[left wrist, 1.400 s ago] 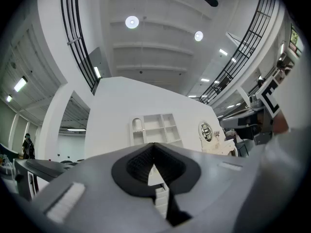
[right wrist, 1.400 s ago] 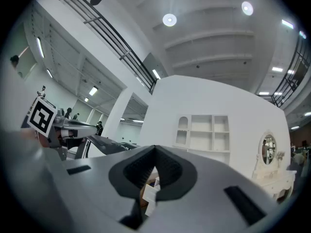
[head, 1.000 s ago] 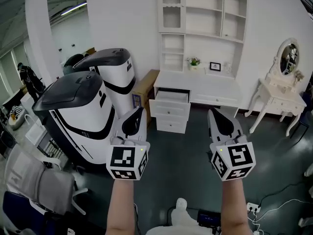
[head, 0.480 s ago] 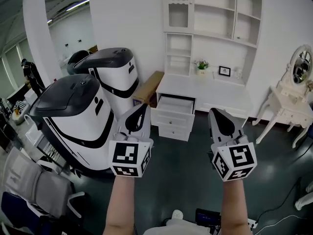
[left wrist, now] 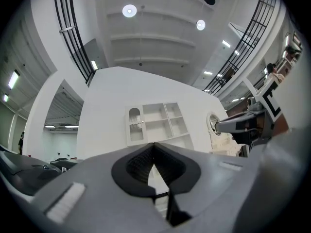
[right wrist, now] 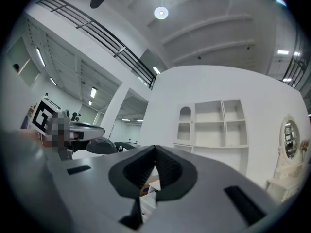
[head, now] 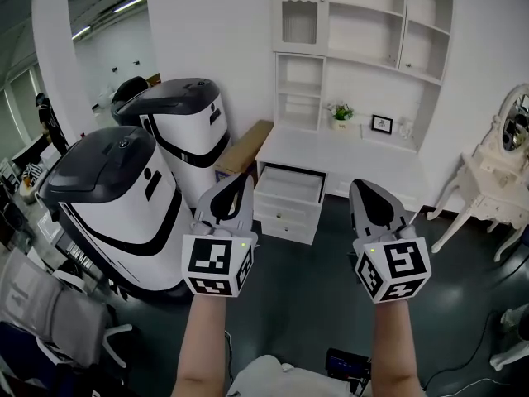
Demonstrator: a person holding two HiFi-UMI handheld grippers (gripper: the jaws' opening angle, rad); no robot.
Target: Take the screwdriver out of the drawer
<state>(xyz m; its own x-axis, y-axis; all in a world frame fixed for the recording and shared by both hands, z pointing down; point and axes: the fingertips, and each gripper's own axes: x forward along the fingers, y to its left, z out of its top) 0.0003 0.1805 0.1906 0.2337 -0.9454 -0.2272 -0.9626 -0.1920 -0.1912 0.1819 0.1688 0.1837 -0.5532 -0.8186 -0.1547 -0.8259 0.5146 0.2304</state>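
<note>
Your left gripper [head: 236, 188]: nearest you on the left, jaws closed tip to tip, nothing between them; it points towards the desk.
Your right gripper [head: 369, 195]: nearest you on the right, level with the left one and well apart from it, jaws pressed together and empty.
Floor [head: 314, 279]: dark, glossy, stretching from beneath your forearms to the furniture.
Chair [head: 50, 313]: grey, near left corner.
Machines [head: 107, 205]: two large white units with black tops, on the left, one behind the other.
Cardboard box [head: 245, 149]: brown, between the farther machine and the desk.
Drawer [head: 286, 200]: white, the top one at the desk's left end, pulled out towards you; it lies beyond and between your two grippers.
Screwdriver: you cannot make it out; the drawer's inside is too small and pale to show what it holds.
Desk [head: 355, 151]: white, against the far wall, with a small potted plant [head: 340, 113] and a picture frame [head: 381, 124] on top.
Shelf unit [head: 364, 31]: white, open compartments, above the desk.
Dressing table [head: 488, 190]: white, far right, with an oval mirror.
Wall [head: 207, 31]: plain white.
</note>
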